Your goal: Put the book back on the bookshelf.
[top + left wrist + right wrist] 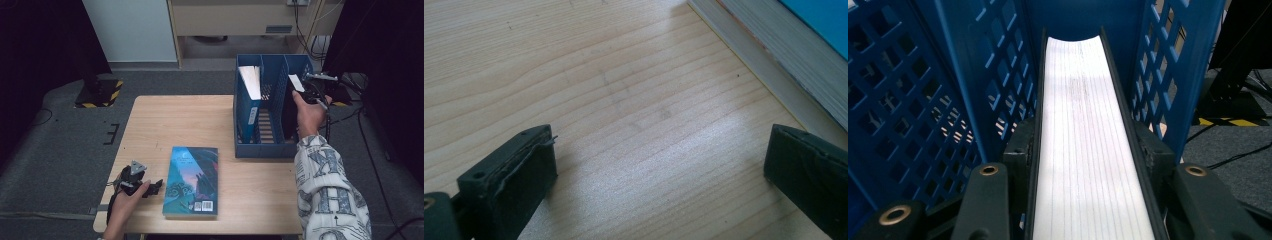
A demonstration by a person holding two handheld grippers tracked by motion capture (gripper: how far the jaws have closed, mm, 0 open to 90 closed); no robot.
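Inside the blue file rack's point(272, 100) right slot, the right tool point(1093, 165) pinches a dark-covered book point(1088, 130) upright for shelving. Near left, the left tool point(659, 165) rests spread on the tabletop point(165, 125), beside the teal book point(192, 180) lying flat, likely next.

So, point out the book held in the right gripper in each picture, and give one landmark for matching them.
High view: the held book stands upright in the rightmost slot of the blue rack, right of centre, clamped by the right gripper.
Left gripper view: not in this picture.
Right gripper view: its white page edge runs up the middle between the jaws.
Shared landmark: the blue rack's lattice wall, in the high and right gripper views.
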